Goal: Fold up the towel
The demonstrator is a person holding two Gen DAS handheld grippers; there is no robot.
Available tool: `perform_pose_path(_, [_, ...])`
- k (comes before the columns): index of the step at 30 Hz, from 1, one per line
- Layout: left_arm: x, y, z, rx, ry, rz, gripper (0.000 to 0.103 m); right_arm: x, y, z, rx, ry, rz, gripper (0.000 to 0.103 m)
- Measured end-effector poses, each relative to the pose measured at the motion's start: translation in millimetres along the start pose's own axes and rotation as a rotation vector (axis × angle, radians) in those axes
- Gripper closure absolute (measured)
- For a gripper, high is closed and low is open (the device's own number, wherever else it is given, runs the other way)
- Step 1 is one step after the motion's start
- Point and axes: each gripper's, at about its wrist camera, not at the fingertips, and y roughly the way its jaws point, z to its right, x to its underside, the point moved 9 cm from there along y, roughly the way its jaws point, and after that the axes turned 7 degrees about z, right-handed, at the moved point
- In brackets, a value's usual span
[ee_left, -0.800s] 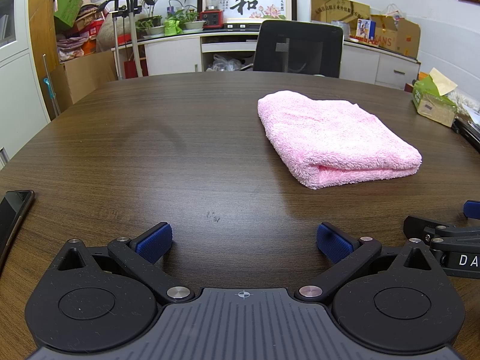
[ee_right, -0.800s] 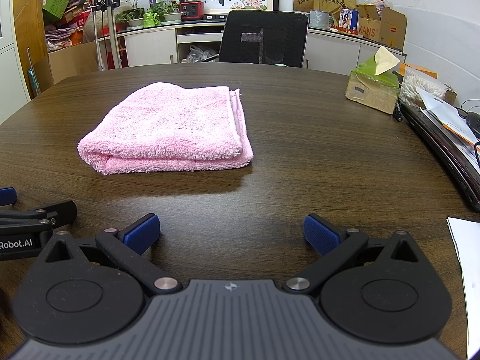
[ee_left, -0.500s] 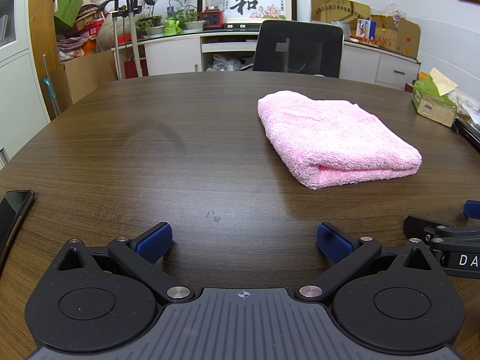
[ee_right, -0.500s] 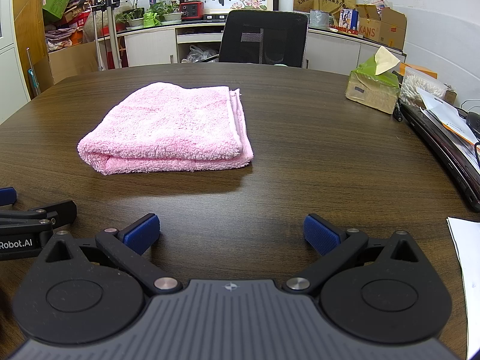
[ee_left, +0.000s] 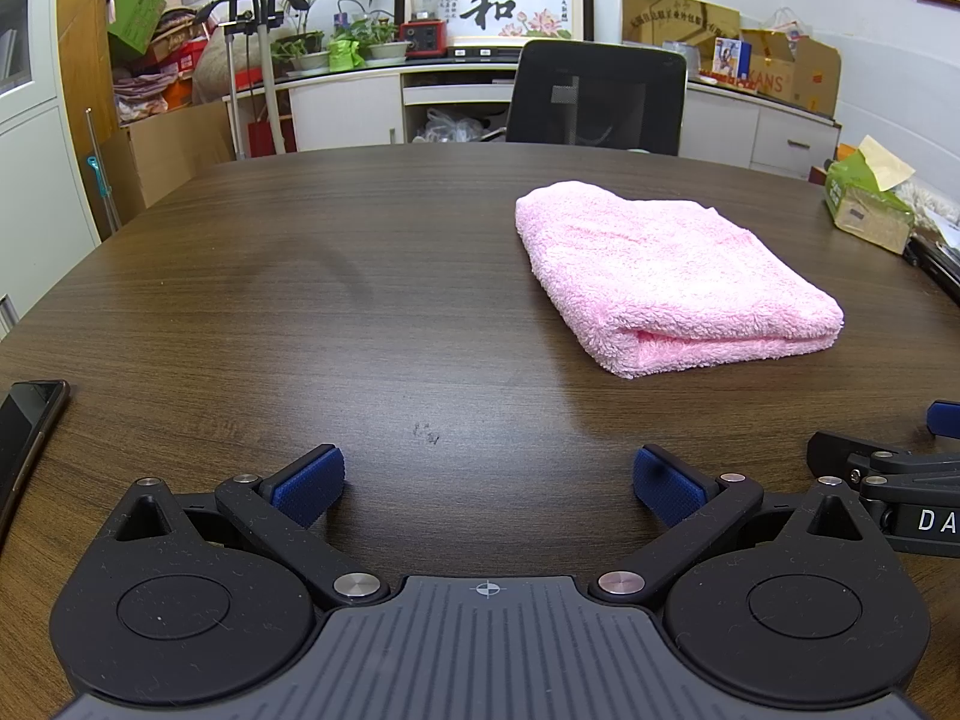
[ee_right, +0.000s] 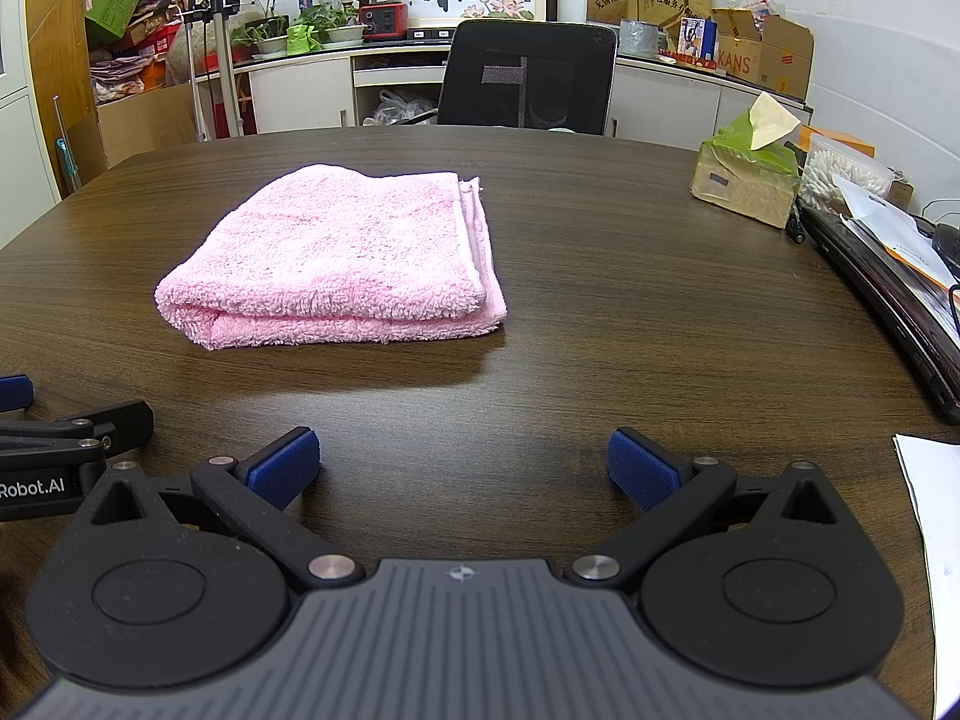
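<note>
On the dark wood-grain table (ee_left: 300, 300), the fluffy pink towel (ee_right: 336, 258) lies folded, seemingly in quarters. Nothing has shifted in the past second: left gripper (ee_left: 487, 477) and right gripper (ee_right: 462, 462) rest well short of it, jaws spread and empty, suggesting folding is finished.

dark wood table (ee_left: 360, 276) | black phone (ee_left: 24, 426) near left edge | tissue box (ee_right: 744, 174) far right | black chair (ee_right: 528, 81) behind far edge | white paper (ee_right: 936, 492) near right
</note>
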Motion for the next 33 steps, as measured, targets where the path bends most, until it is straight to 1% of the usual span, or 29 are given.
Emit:
perform_pose_path(14, [-0.1,-0.7,-2.0,0.006,0.004,0.001,0.000,0.0,-0.1,0.0,0.000,0.000,0.000,0.000])
perform_pose_path(24, [0.2,-0.1,-7.6,-0.024,-0.017,0.001,0.000,0.0,-0.1,0.0,0.000,0.000,0.000,0.000])
perform_pose_path(33, [-2.7,1.3,-21.6,-0.053,-0.035,0.002,0.000,-0.3,-0.7,-0.7,0.000,0.000,0.000,0.000])
